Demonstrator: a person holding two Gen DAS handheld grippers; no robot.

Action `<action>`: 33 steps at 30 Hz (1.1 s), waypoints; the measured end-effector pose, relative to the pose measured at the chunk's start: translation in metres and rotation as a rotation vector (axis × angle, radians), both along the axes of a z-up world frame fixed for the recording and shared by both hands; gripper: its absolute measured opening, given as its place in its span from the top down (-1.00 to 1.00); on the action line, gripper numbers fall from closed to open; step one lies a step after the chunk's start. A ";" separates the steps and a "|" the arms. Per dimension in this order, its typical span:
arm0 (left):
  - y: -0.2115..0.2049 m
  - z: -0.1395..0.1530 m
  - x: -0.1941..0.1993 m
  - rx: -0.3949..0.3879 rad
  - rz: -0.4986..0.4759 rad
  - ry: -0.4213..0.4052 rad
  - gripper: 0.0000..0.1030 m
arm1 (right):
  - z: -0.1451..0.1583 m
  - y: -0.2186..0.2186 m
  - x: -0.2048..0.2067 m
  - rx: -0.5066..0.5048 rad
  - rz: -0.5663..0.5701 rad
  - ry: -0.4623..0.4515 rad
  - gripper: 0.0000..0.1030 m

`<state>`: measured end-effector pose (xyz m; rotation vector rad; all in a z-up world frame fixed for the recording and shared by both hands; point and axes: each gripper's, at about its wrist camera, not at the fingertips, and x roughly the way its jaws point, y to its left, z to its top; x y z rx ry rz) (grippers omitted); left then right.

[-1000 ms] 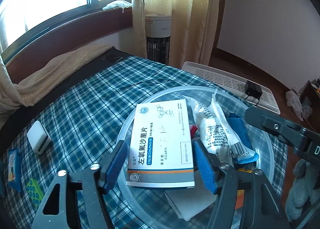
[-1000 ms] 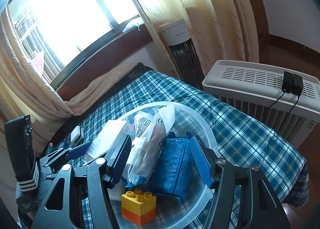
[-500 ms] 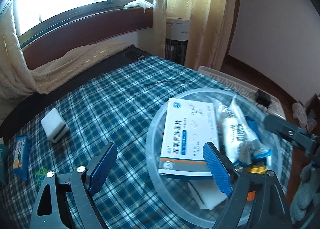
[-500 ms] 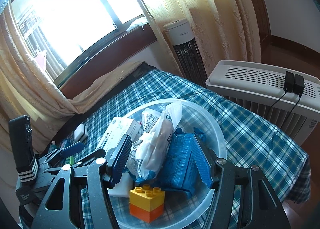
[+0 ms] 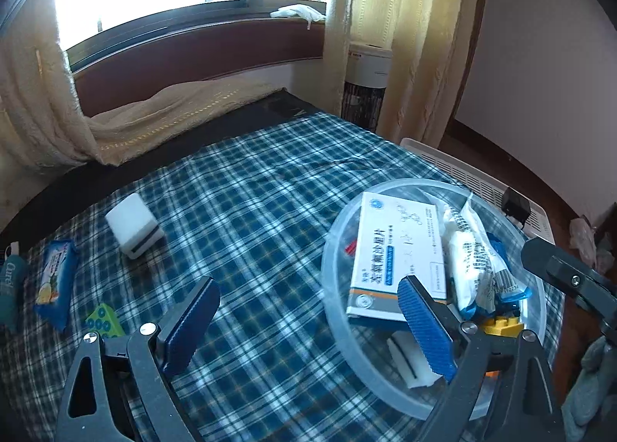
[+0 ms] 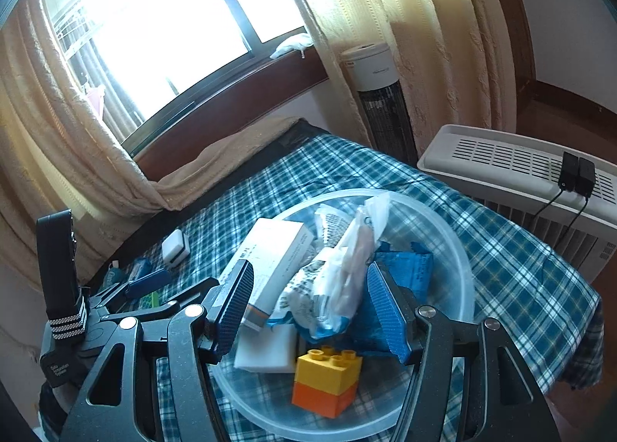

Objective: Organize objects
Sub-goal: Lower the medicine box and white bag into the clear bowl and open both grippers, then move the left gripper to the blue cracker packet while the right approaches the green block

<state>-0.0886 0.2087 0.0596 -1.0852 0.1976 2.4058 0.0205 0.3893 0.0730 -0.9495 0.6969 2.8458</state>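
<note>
At the bottom of the frame, the left tool (image 5: 308, 320) was wide apart and held nothing. The right tool (image 6: 310, 311) was apart too, over the clear bowl (image 6: 461, 249). The medicine box (image 5: 397, 257) lay in the bowl, right of middle. Farther left on the checked tabletop (image 5: 250, 210) sat a white block (image 5: 133, 226).

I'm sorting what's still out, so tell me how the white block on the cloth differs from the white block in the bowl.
The white block on the cloth sits alone on the plaid cloth, fully visible, outside the clear bowl. The white block in the bowl lies on the bowl's floor, partly covered by the medicine box and near the left gripper. Both look white with a dark band.
</note>
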 end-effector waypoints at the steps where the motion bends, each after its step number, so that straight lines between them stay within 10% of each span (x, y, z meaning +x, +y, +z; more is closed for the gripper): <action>1: -0.003 0.000 0.000 0.000 0.008 0.001 -0.86 | 0.001 -0.003 -0.001 0.001 0.007 0.001 -0.22; 33: -0.167 -0.013 -0.046 -0.035 0.344 -0.015 -0.86 | 0.001 -0.136 -0.028 0.082 0.289 -0.007 -0.22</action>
